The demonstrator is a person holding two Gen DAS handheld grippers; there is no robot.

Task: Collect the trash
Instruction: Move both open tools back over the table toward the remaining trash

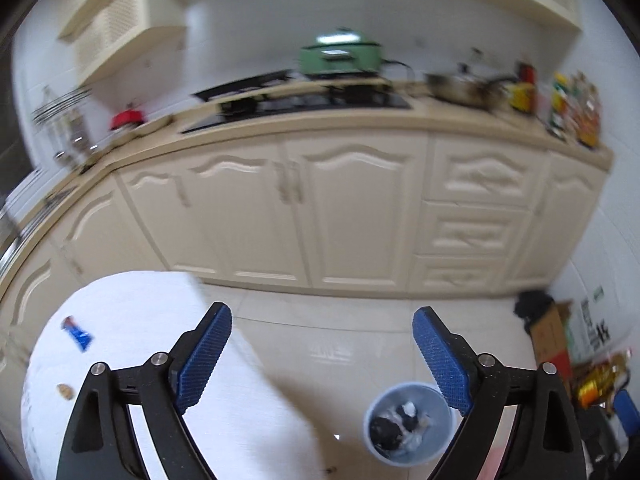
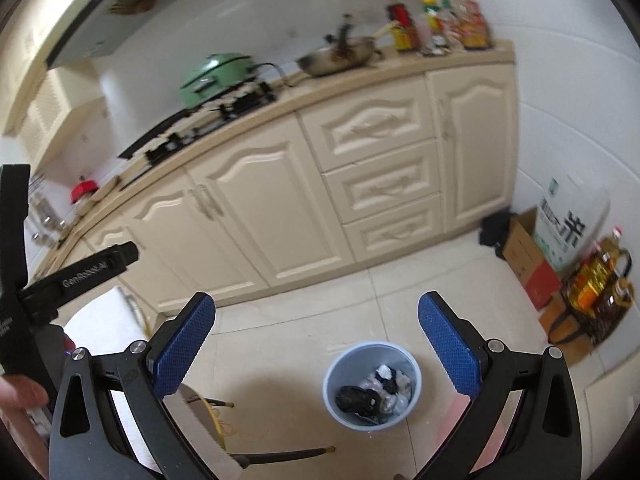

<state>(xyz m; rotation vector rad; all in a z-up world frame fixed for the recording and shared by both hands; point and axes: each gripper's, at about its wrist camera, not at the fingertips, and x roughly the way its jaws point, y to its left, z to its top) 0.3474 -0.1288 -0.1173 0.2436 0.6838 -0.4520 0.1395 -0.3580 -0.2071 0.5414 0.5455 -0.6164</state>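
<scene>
A pale blue trash bin (image 1: 408,424) stands on the floor, holding black and white crumpled trash; the right wrist view shows the bin (image 2: 372,384) from above as well. My left gripper (image 1: 322,320) is open and empty, high over the edge of a white round table (image 1: 132,320). On that table lie a blue wrapper (image 1: 78,333) and a small brown scrap (image 1: 66,391). My right gripper (image 2: 316,308) is open and empty above the floor, with the bin below and between its fingers. The left gripper's black body (image 2: 60,280) shows at the left of the right wrist view.
Cream kitchen cabinets (image 1: 352,212) run along the back under a counter with a stove (image 1: 304,100), a green pot (image 1: 340,56), a pan and bottles. Boxes, a rice bag (image 2: 568,224) and oil bottles (image 2: 600,280) crowd the right corner. A chair's legs (image 2: 280,456) stand beside the table.
</scene>
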